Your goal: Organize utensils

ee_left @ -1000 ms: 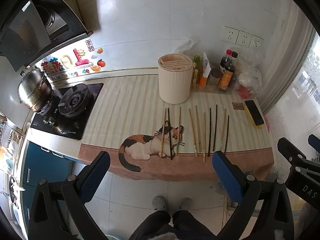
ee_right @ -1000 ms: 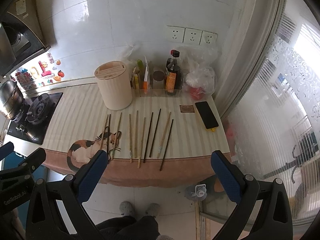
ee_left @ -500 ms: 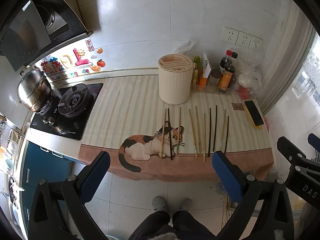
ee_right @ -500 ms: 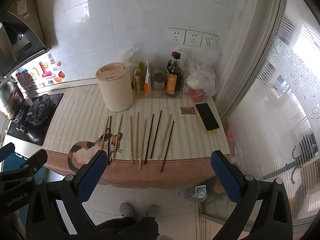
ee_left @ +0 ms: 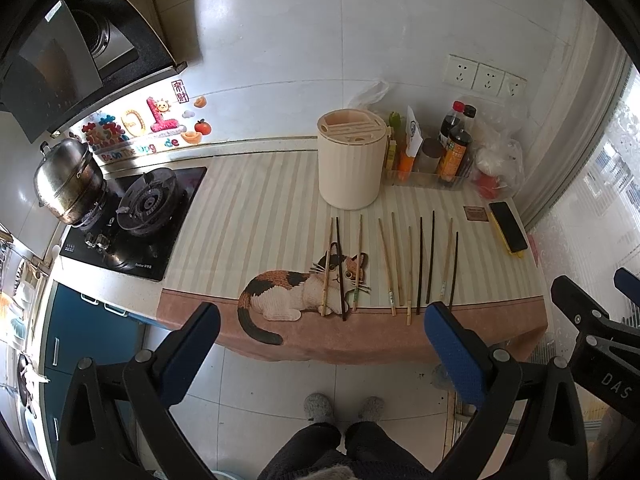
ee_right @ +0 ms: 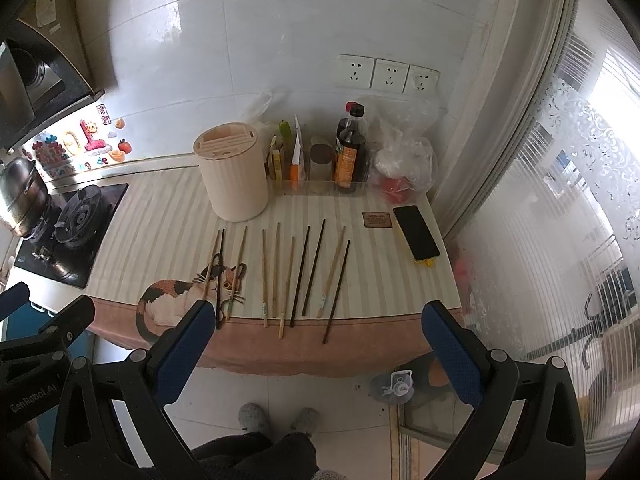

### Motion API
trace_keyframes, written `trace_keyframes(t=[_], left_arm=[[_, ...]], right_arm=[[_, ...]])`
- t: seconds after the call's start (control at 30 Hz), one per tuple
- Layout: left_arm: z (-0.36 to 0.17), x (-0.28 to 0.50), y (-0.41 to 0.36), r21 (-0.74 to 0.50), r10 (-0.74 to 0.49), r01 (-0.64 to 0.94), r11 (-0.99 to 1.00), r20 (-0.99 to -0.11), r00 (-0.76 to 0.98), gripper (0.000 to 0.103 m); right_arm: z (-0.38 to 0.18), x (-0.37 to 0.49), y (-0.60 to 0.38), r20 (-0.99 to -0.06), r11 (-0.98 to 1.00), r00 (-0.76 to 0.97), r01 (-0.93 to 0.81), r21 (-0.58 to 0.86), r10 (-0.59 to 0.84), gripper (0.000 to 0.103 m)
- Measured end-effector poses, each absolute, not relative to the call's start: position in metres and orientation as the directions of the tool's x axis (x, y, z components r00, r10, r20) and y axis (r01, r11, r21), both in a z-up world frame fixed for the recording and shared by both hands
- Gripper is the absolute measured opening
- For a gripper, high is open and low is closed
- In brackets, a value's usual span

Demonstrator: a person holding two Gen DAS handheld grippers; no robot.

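Several chopsticks [ee_left: 420, 266] [ee_right: 298, 276], some pale wood and some dark, lie side by side on a striped mat with a cat picture [ee_left: 304, 286] [ee_right: 188, 294]. Behind them stands a cream cylindrical utensil holder [ee_left: 351, 160] [ee_right: 233, 174] with slots in its top. My left gripper [ee_left: 322, 334] is open and hangs in front of the counter's near edge, above the floor. My right gripper [ee_right: 316, 336] is also open, at about the same distance from the counter. Nothing is between either pair of blue pads.
A gas hob [ee_left: 136, 220] with a steel pot [ee_left: 68, 186] fills the counter's left end. Sauce bottles [ee_right: 350, 154] and plastic bags stand at the back right, a phone [ee_right: 416, 232] by the right edge. A person's feet in slippers [ee_left: 344, 408] show on the tiled floor.
Both views have drifted very slightly; the counter sits a touch lower in the right wrist view. The chopsticks and holder have not moved, and both grippers stay open.
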State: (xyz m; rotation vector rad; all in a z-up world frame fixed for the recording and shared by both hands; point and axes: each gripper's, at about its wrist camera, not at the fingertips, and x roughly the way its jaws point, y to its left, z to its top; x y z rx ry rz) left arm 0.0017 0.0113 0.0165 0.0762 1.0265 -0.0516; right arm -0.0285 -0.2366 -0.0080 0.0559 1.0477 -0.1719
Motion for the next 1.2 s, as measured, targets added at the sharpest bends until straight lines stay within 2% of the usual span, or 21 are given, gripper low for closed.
trace_keyframes(t=[0.67, 0.73, 0.87, 1.0, 1.17, 1.2], left_arm=[[0.011, 0.01, 0.012, 0.037, -0.015, 0.09, 0.995, -0.853, 0.521, 0.103], [0.01, 0.015, 0.012, 0.048, -0.012, 0.093, 0.994, -0.831, 0.556, 0.103], [0.003, 0.037, 0.017, 0.145, 0.057, 0.072, 0.987, -0.729, 0.682, 0.103], [-0.02, 0.065, 0.03, 0.119, 0.002, 0.117, 0.986, -0.71, 0.704, 0.103], [-0.077, 0.112, 0.044, 0.128, 0.008, 0.133, 0.983, -0.751, 0.66, 0.103], [-0.089, 0.122, 0.046, 0.123, 0.01, 0.13, 0.984, -0.764, 0.645, 0.103]], right_arm=[[-0.008, -0.026, -0.232, -0.866, 0.985, 0.487, 0.169, -0.036, -0.115, 0.103], [-0.009, -0.025, -0.233, -0.864, 0.983, 0.489, 0.183, -0.029, -0.117, 0.103], [-0.016, -0.018, -0.24, -0.831, 0.974, 0.547, 0.226, 0.031, -0.1, 0.103], [-0.038, 0.002, -0.243, -0.814, 0.962, 0.568, 0.27, 0.048, -0.119, 0.103], [-0.087, 0.031, -0.245, -0.829, 0.941, 0.541, 0.333, 0.053, -0.145, 0.103], [-0.101, 0.039, -0.245, -0.835, 0.939, 0.529, 0.341, 0.05, -0.148, 0.099]])
